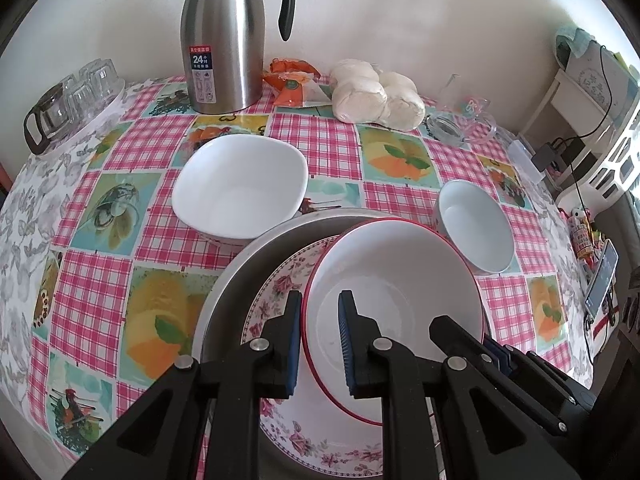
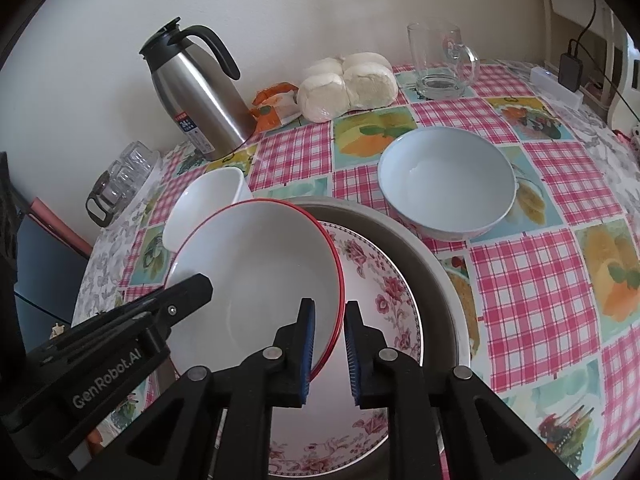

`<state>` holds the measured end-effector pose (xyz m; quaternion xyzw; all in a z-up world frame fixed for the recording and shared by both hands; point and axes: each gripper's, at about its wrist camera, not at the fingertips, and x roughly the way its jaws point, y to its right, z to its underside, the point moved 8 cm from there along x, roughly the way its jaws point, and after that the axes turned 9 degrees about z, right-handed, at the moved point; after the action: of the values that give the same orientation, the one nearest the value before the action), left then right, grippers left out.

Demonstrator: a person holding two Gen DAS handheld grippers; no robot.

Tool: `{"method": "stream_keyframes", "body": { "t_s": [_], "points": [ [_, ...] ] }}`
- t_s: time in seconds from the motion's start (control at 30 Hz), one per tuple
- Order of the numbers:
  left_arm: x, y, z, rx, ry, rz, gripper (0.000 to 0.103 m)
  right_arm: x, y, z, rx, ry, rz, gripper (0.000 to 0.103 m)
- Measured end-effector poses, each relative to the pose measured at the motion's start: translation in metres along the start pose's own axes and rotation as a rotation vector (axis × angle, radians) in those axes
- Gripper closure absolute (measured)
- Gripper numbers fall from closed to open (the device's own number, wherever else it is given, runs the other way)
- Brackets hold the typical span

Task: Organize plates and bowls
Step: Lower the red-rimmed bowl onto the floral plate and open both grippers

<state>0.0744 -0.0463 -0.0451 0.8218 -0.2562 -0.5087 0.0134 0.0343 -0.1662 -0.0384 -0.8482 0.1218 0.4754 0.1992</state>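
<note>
The white, red-rimmed ceramic bowl [image 1: 394, 304] sits tilted on a floral-patterned plate [image 1: 280, 292] inside a round grey metal tray [image 1: 236, 280]. The left gripper [image 1: 320, 340] and right gripper [image 2: 330, 350] each straddle the bowl's rim on opposite sides, jaws slightly apart, not clamped. "GenRobot.AI" reads on the left gripper's body. The stainless steel thermos jug [image 1: 224, 48] carries a label showing "24".
</note>
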Motion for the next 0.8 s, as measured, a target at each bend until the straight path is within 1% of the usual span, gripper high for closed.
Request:
{"method": "stream_keyframes", "body": {
  "t_s": [0.13, 0.37, 0.57, 0.63, 0.8],
  "points": [
    [0.003, 0.0, 0.001, 0.001, -0.006, -0.003, 0.086, 0.001, 0.001, -0.002, 0.005, 0.004, -0.007, 0.083],
    [0.005, 0.0, 0.0, 0.002, -0.01, -0.003, 0.086, 0.002, 0.0, -0.003, 0.002, 0.012, 0.002, 0.082],
    [0.013, -0.006, 0.005, -0.041, -0.051, 0.01, 0.086, 0.002, -0.001, -0.003, -0.026, 0.018, 0.026, 0.082],
    [0.012, -0.008, 0.005, -0.043, -0.047, -0.003, 0.086, 0.002, -0.001, -0.003, -0.025, 0.016, 0.024, 0.082],
    [0.007, -0.01, 0.002, -0.055, -0.033, -0.003, 0.084, 0.002, 0.0, -0.003, -0.027, 0.015, 0.025, 0.082]
  ]
}}
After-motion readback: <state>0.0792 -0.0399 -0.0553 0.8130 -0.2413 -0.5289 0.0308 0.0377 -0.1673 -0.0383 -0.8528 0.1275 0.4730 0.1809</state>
